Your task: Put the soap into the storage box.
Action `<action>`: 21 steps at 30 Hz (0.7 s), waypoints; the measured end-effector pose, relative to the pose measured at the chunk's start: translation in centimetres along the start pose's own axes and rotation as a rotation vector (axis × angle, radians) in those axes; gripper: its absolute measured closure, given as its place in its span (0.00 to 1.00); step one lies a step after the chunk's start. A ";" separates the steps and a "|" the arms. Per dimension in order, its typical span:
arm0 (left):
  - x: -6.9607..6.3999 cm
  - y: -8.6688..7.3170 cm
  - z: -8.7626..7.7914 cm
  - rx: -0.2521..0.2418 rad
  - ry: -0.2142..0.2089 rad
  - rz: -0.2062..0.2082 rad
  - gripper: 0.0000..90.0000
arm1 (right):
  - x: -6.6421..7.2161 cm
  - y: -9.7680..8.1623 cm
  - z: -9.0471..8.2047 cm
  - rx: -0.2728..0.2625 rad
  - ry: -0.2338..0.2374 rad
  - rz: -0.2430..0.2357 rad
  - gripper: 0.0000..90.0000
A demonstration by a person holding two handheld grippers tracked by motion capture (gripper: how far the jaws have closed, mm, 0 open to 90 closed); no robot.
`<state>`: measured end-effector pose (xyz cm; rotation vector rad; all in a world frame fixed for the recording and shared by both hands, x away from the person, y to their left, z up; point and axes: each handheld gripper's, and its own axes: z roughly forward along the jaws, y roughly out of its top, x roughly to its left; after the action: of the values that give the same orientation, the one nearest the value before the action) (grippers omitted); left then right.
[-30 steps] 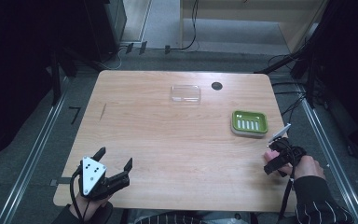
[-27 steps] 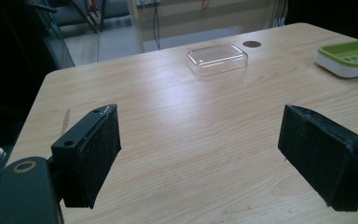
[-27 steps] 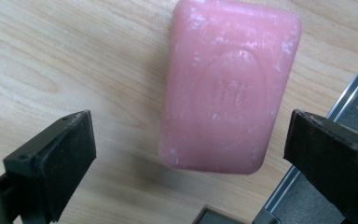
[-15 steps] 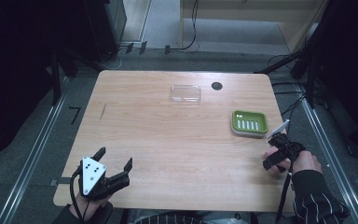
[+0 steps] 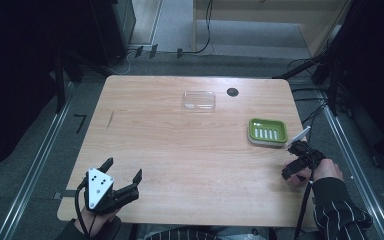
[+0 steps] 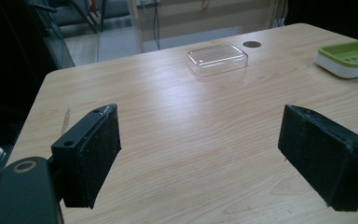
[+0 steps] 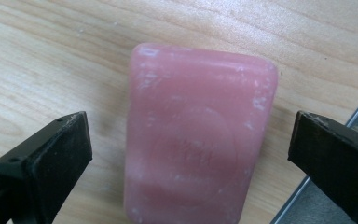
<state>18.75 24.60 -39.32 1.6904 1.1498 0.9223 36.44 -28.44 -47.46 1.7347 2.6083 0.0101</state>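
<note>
The right tool point(image 7: 189, 154) stands over a pink rectangular bar of soap point(image 7: 198, 135) lying flat on the pale wood-grain desk point(image 5: 180, 145), close to the desk's right edge. Its jaws have just been opening and now stand wide, one on each side of the bar, neither pad touching it. Against the high view of a second ago, the right hand point(image 5: 320, 170) has shifted a little nearer the person's side and lower — the approach reads as a descent onto the soap.

Judgement: the grasp has not yet been made; the tool is lined up for a pinch across the bar's short width. The bar's smooth, slightly scuffed surface may slip under the pads, and the desk edge just beside it leaves little margin on that side.

A green slotted soap dish with a white base point(image 5: 267, 131) sits near the right tool, slightly farther up the desk — the likely destination. A clear plastic lid point(image 5: 199, 100) lies well apart, toward the far edge.

The left tool point(image 6: 205, 158) rests at the near left corner, jaws wide and empty, unmoved since the earlier views.
</note>
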 end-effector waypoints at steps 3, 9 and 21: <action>0.0 0.0 0.0 0.000 0.001 0.000 0.15 | -0.3 0.1 0.3 -0.001 0.010 0.009 0.00; 0.0 0.0 0.0 -0.001 0.000 0.000 0.15 | -0.2 0.1 0.5 -0.010 0.012 0.010 0.07; 0.0 0.0 0.0 -0.002 0.000 -0.001 0.15 | -0.3 -0.2 0.4 -0.024 0.007 0.016 0.16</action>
<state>18.73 24.63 -39.31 1.6885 1.1489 0.9225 36.38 -28.83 -47.84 1.7517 2.5878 0.0471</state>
